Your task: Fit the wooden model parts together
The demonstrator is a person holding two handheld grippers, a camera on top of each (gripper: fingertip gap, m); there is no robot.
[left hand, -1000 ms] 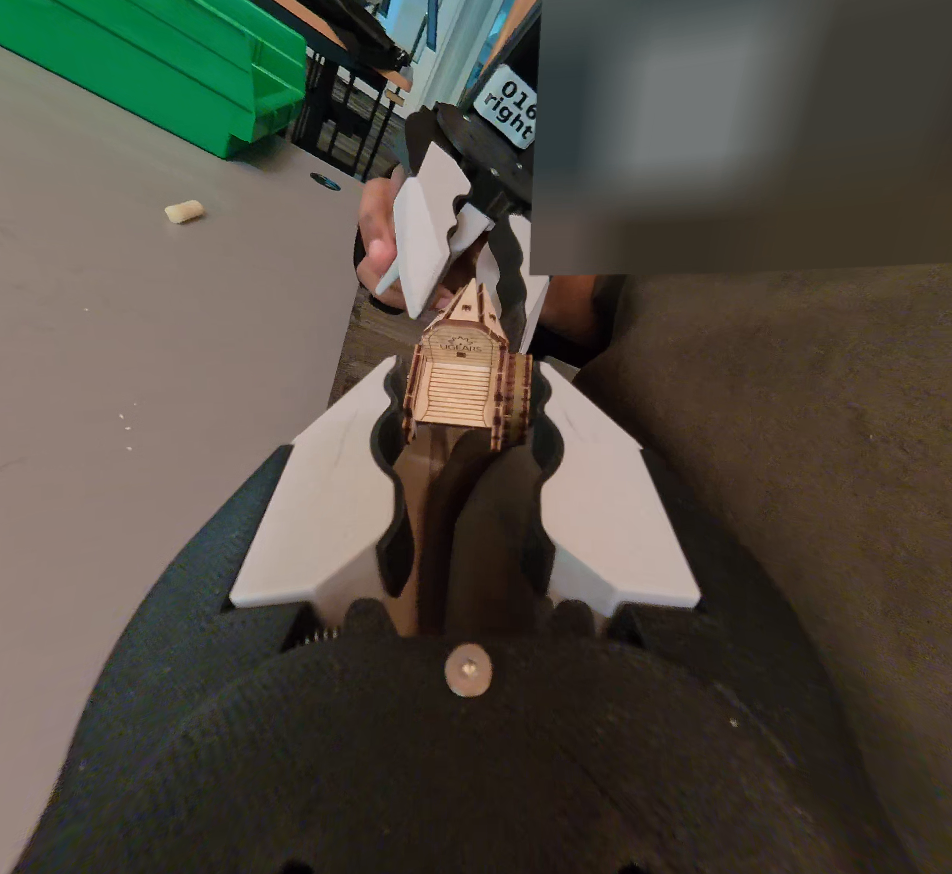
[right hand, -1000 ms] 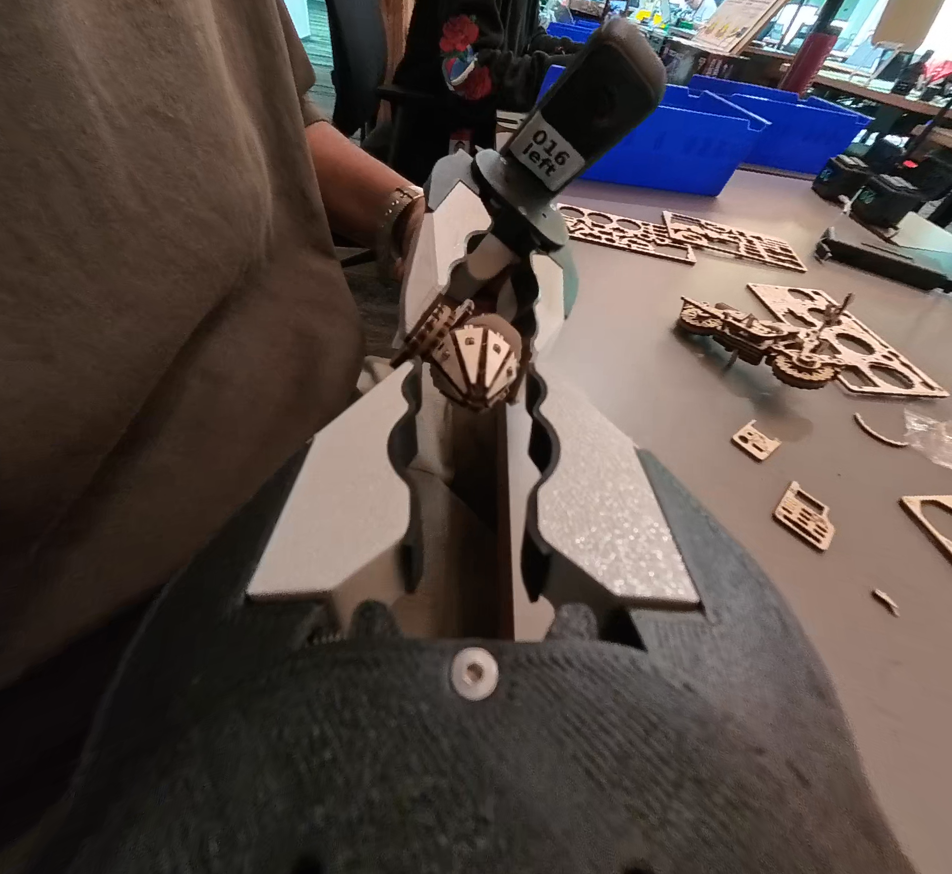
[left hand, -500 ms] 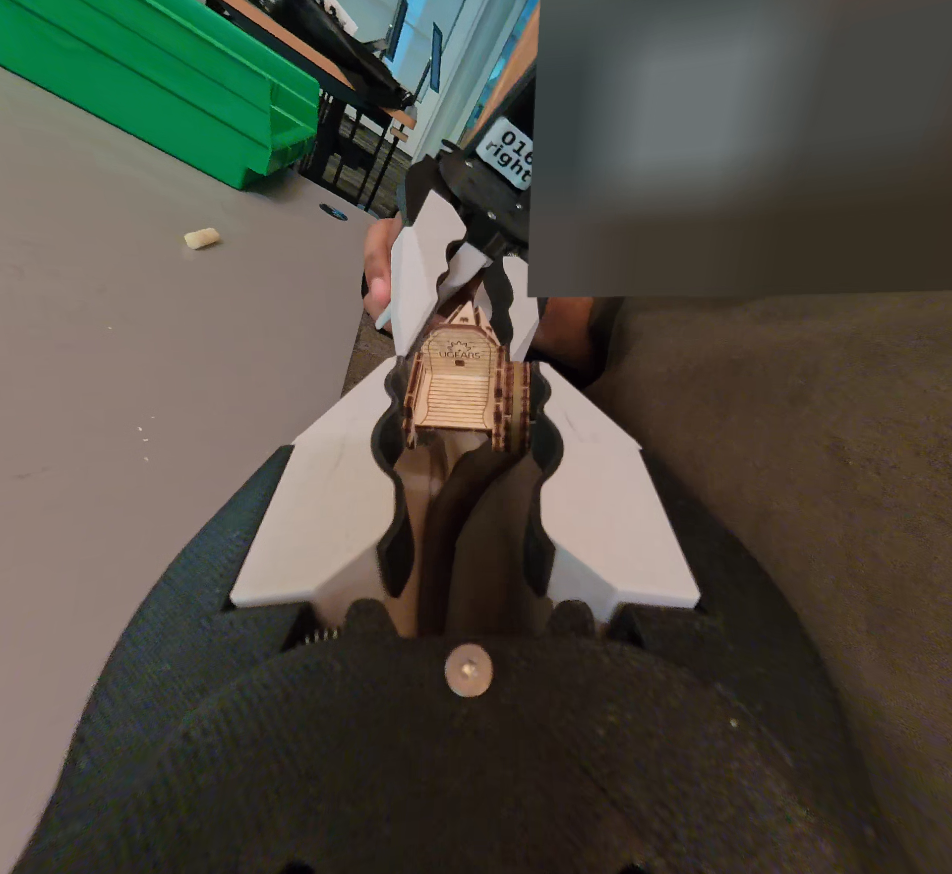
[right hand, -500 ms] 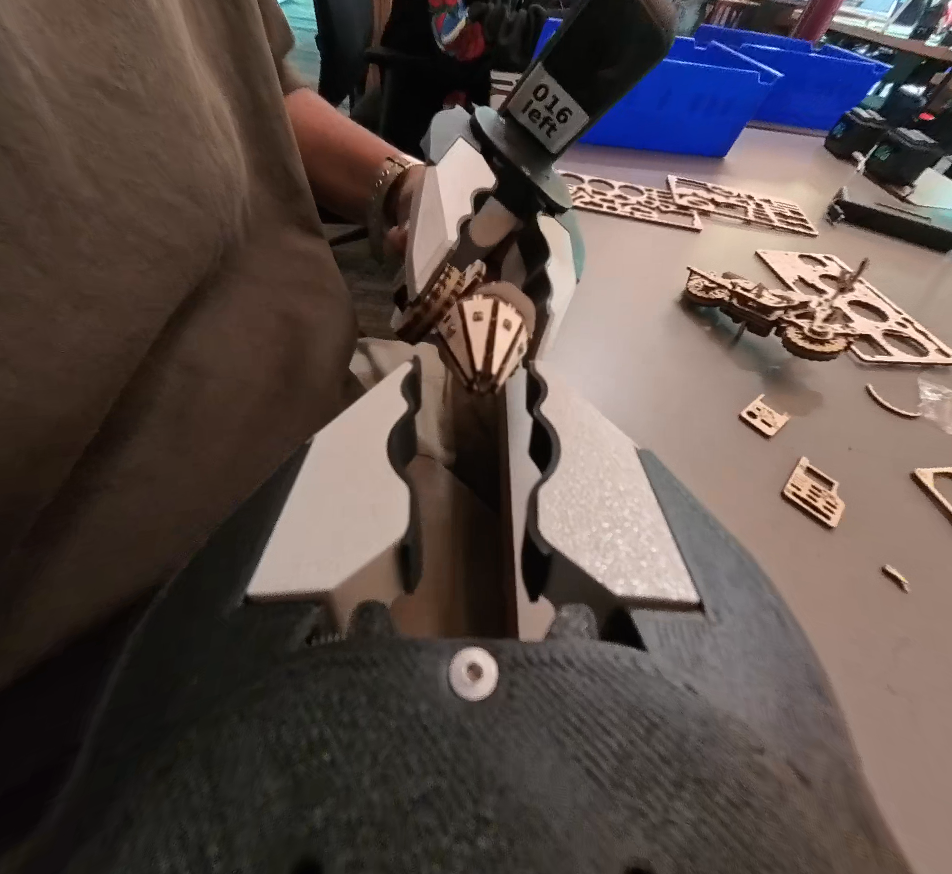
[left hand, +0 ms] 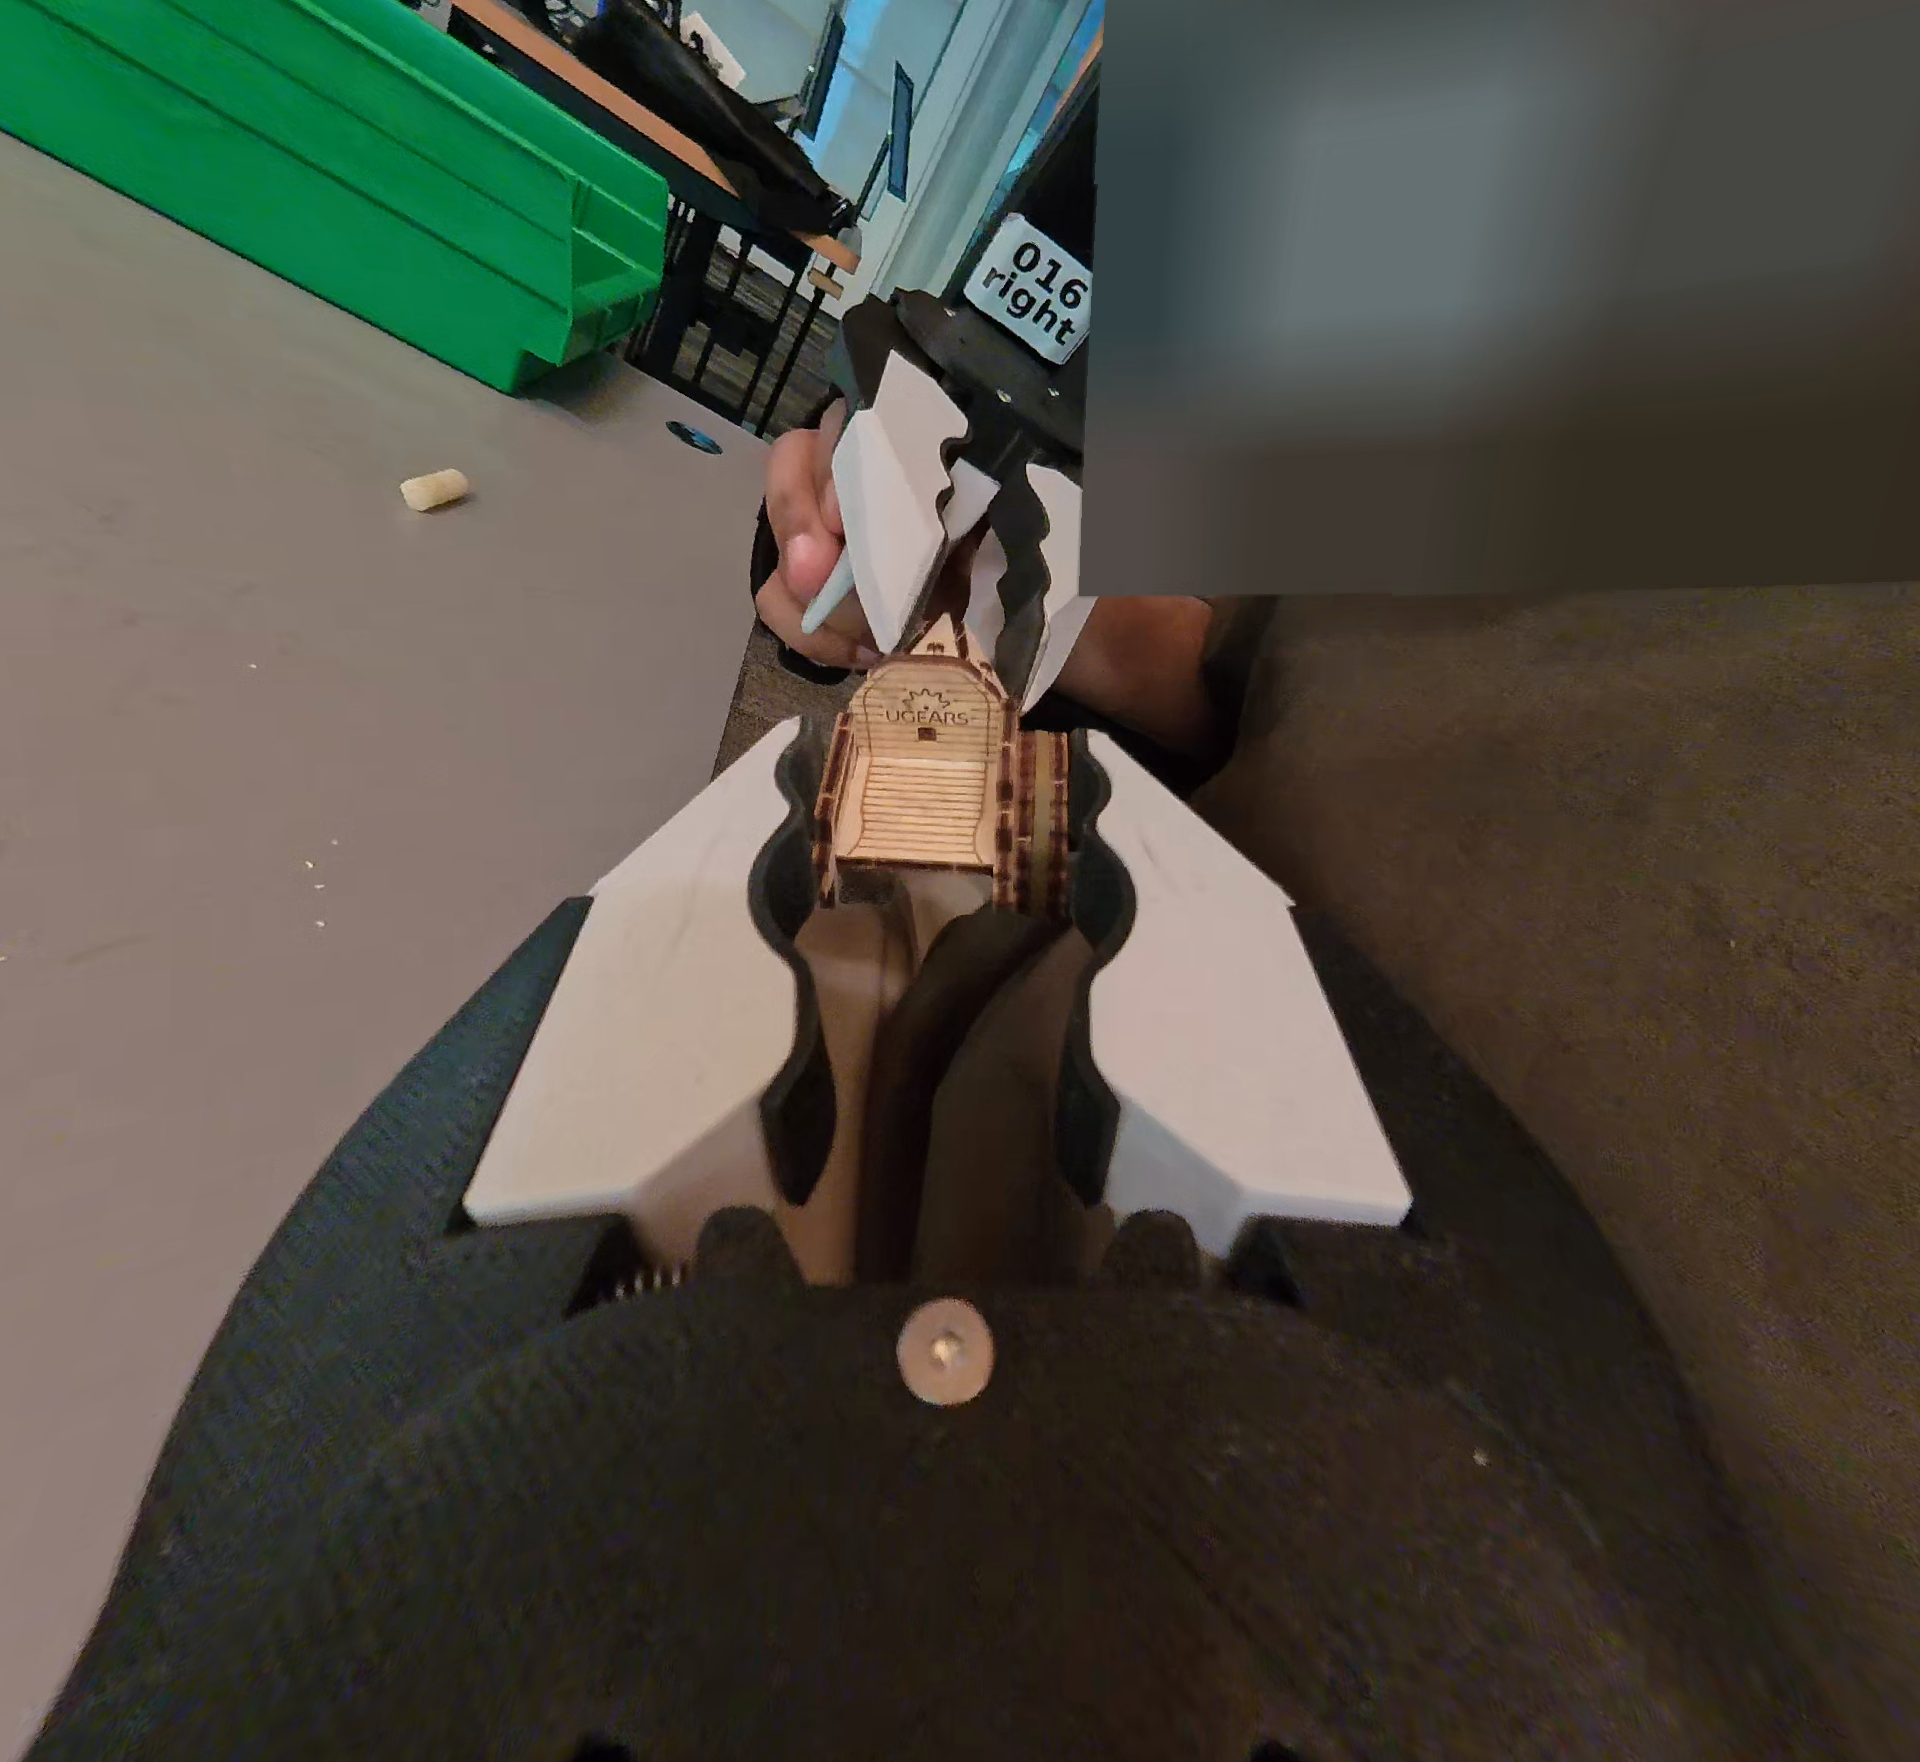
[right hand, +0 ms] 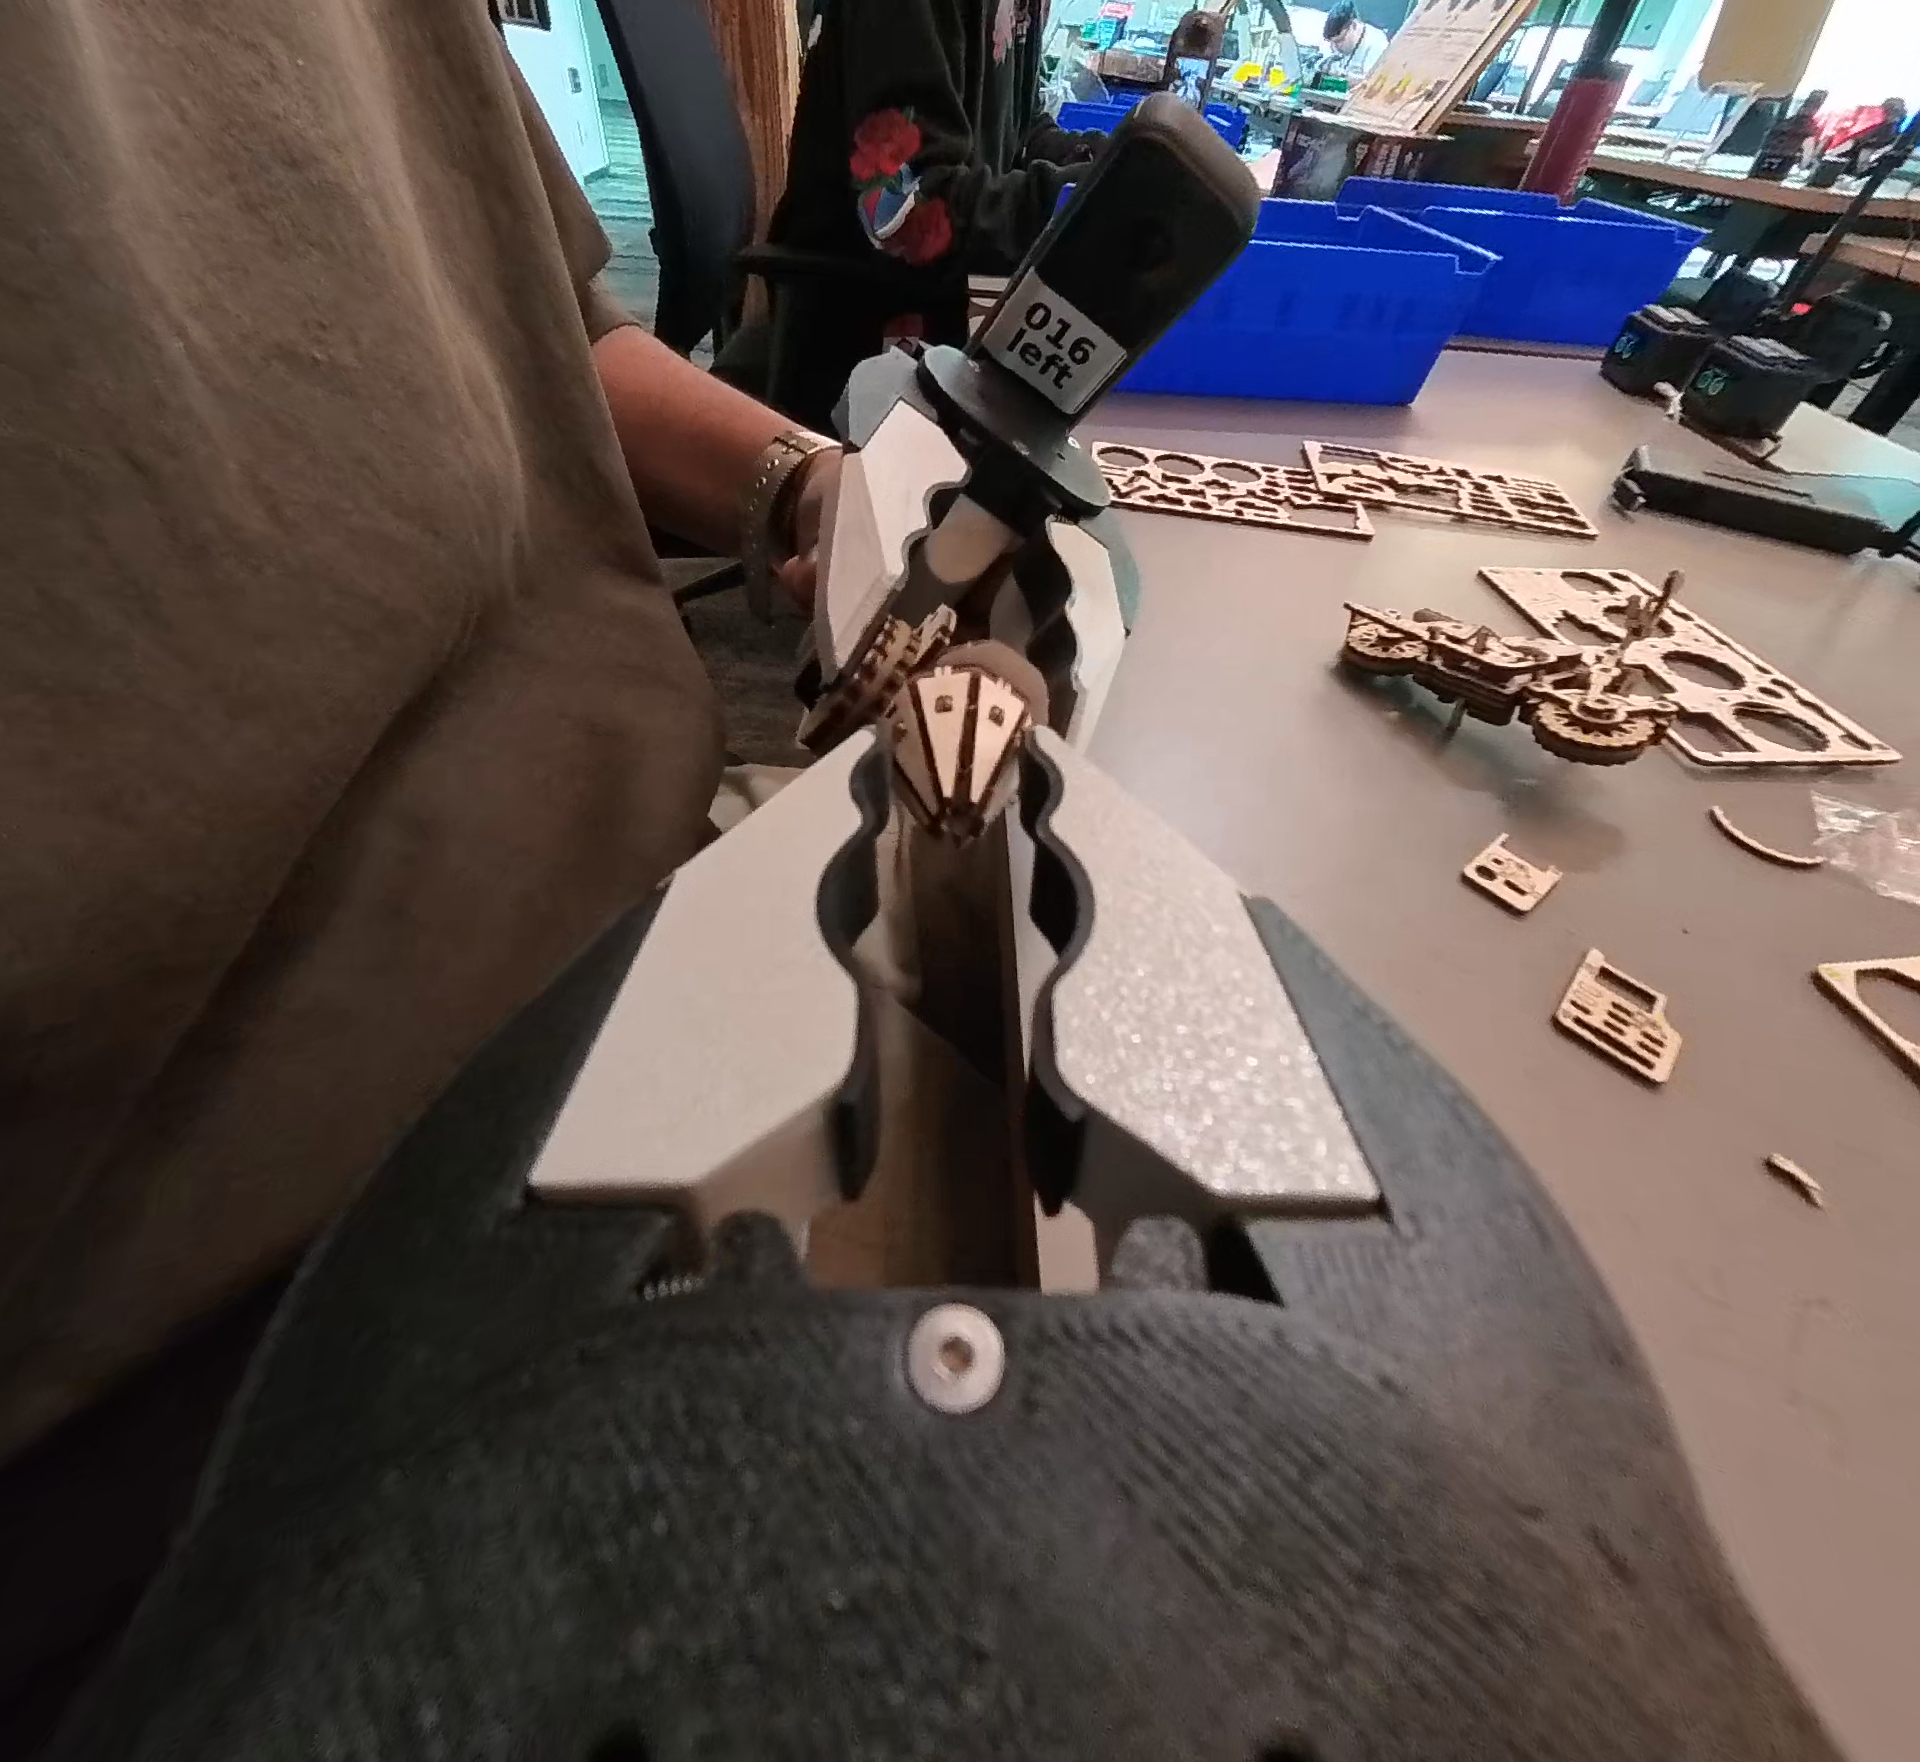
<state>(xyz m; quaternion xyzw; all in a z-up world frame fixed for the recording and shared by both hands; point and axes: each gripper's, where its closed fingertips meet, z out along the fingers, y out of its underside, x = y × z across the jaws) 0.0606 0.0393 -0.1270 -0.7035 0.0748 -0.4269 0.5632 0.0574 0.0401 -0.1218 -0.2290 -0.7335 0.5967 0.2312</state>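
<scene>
My left gripper (left hand: 940,777) is shut on a small wooden sub-assembly (left hand: 914,793), a slatted seat-like part with a toothed wheel on its right side. My right gripper (right hand: 951,777) is shut on a fan-shaped slatted wooden part (right hand: 956,756). The two grippers meet tip to tip in the air in front of a person's torso, and the two parts touch. In the left wrist view the right gripper (left hand: 961,595) shows beyond, with the pointed end of its part (left hand: 951,652) just behind the seat. In the right wrist view the left gripper (right hand: 925,642) holds the toothed wheel (right hand: 868,689) beside the fan part.
The grey table (right hand: 1299,839) holds a wooden motorcycle model (right hand: 1496,673), cut-out part sheets (right hand: 1340,491), loose wooden bits (right hand: 1616,1026) and blue bins (right hand: 1351,310). On the other side are green bins (left hand: 312,112) and a small pale pellet (left hand: 433,490). The person's beige shirt (right hand: 260,569) is close by.
Both grippers have kept their grips and stayed tip to tip. The fan-shaped part has tilted and shifted slightly against the seat assembly, and both views have tilted a little.
</scene>
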